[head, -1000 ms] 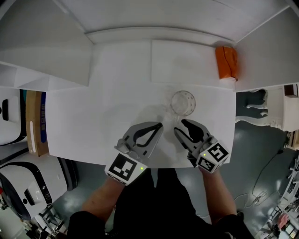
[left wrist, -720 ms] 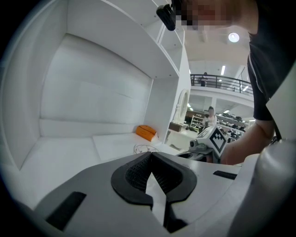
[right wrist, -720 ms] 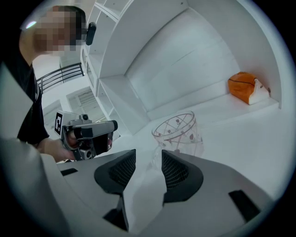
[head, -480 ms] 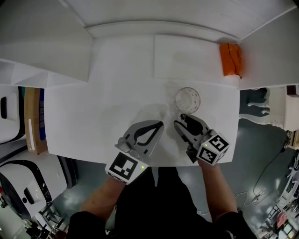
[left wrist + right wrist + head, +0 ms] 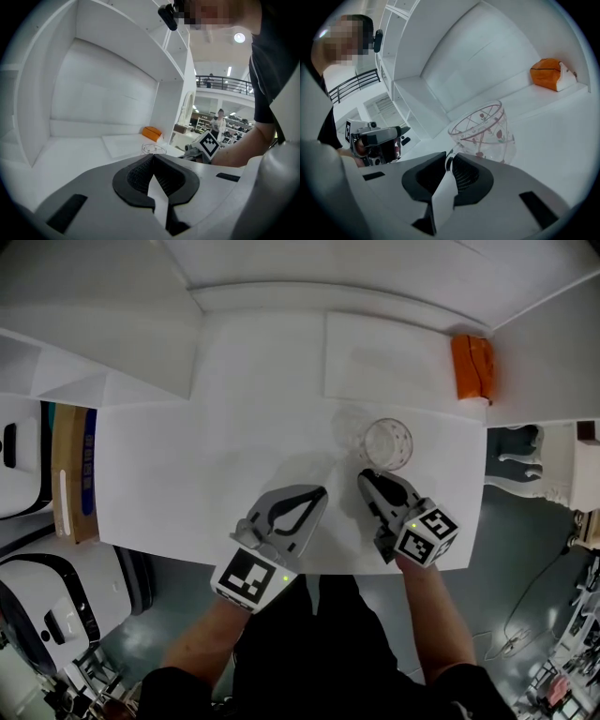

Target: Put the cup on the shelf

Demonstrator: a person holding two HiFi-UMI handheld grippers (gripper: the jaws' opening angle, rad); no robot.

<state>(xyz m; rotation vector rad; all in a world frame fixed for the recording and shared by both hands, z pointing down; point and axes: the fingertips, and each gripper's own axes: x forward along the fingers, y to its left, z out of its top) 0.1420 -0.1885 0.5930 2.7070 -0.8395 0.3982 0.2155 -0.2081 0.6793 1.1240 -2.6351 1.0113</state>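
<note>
One cup [image 5: 387, 443] (clear glass), one orange bag [image 5: 473, 367], two claws [image 5: 322, 491] [image 5: 365, 476]

left tongs [image 5: 321, 491]: grey shell, black ribbed pads
right tongs [image 5: 366, 478]: same grey and black
left cube [image 5: 248, 577], right cube [image 5: 427, 538]: black-white square markers, green light
top [image 5: 309, 662]: black, short sleeves

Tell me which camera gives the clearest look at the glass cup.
The right gripper view: the cup fills the centre, with its rim and red print clear. The head view shows it from above as a clear ring; the left gripper view shows only a small, distant rim.
</note>
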